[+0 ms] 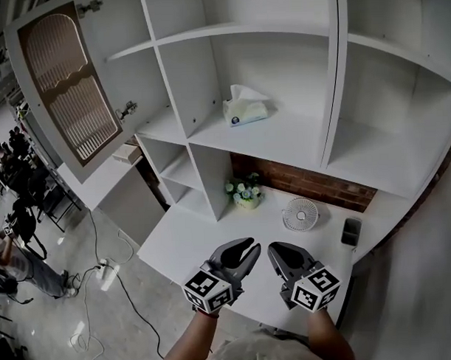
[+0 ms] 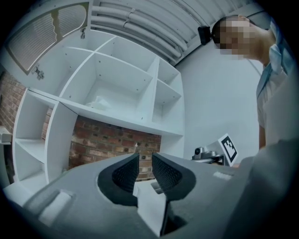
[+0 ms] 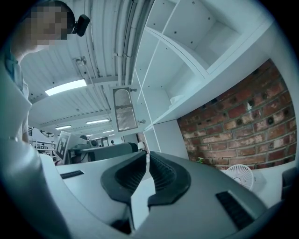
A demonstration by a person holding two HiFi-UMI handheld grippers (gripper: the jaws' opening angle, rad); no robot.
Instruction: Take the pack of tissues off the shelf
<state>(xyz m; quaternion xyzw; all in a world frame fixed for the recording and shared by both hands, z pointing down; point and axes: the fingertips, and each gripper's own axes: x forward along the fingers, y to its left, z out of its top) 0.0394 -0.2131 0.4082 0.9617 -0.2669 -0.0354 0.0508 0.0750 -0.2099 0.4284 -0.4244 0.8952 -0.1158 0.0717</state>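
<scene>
Tissue pack point(image 1: 245, 108) sits on the shelf point(image 1: 302, 140); below, left gripper point(image 1: 251, 248) hovers slightly apart, empty, right gripper point(image 1: 275, 249) closed; forearms point(image 1: 191, 345) cropped.

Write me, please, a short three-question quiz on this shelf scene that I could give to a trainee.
1. True or false: the pack of tissues lies on the shelf, not on the desk.
2. Pick one: what stands between the jaws of the left tongs? A) the tissues B) a cup C) nothing
3. Fill the gap: on the desk, the small fan stands between the flower pot and the ____.

Key: 1 true; 2 C, the jaws are slightly apart and empty; 3 phone.
</scene>
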